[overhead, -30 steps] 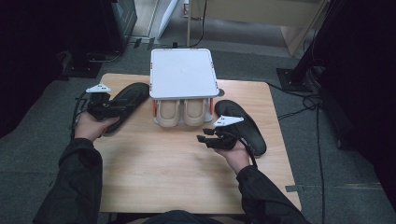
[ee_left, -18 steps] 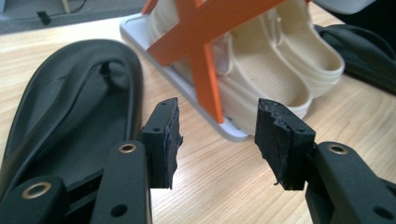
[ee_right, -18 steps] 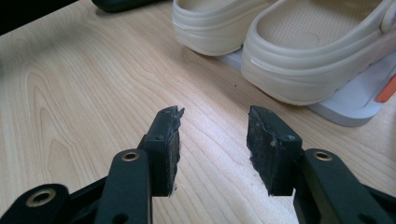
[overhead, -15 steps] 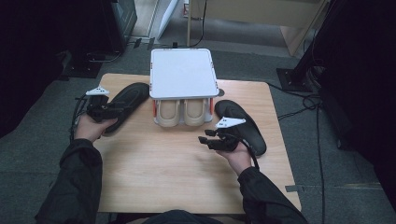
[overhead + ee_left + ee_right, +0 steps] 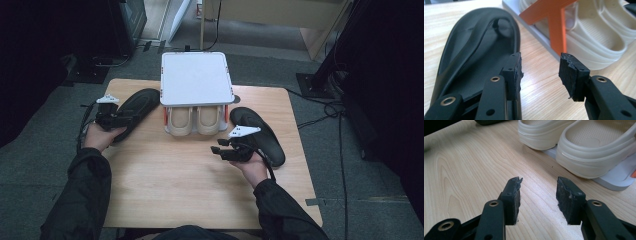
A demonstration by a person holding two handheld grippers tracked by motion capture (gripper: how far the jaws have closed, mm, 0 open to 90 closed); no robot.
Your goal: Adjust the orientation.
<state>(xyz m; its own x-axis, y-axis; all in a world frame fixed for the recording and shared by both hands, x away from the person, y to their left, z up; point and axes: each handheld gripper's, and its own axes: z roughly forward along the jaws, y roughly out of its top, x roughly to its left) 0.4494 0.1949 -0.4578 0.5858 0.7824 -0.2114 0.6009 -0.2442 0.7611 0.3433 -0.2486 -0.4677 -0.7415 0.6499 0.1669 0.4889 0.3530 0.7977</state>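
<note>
Your left gripper [image 5: 131, 119] sits at the left side of the wooden table [image 5: 175, 195], held in your left hand [image 5: 100, 136], with its jaws spread apart and nothing between them. In the left gripper view its pads [image 5: 515, 72] hang over the inner edge of the black slipper [image 5: 134, 111] that lies on the table to the left of the rack; one jaw is above the slipper's footbed, the other above bare wood. I can't tell from that view whether the near pad touches the slipper's rim or rides just above it.

Your right gripper [image 5: 218, 151] is held in your right hand [image 5: 251, 169] in front of the rack, jaws parted and empty, over open tabletop. It points toward the pair of cream clogs [image 5: 193, 120]. In the right gripper view the two clog toes [image 5: 584, 152] stand just ahead of the pads [image 5: 513, 197], apart from them.

The cream clogs sit side by side on the lower shelf of a small white shoe rack [image 5: 196, 77] with orange uprights [image 5: 554, 27], their toes sticking out from under the flat white top. A second black slipper [image 5: 262, 134] lies on the table to the right of the rack, partly under your right hand. The two black slippers are well apart, with the rack between them.
</note>
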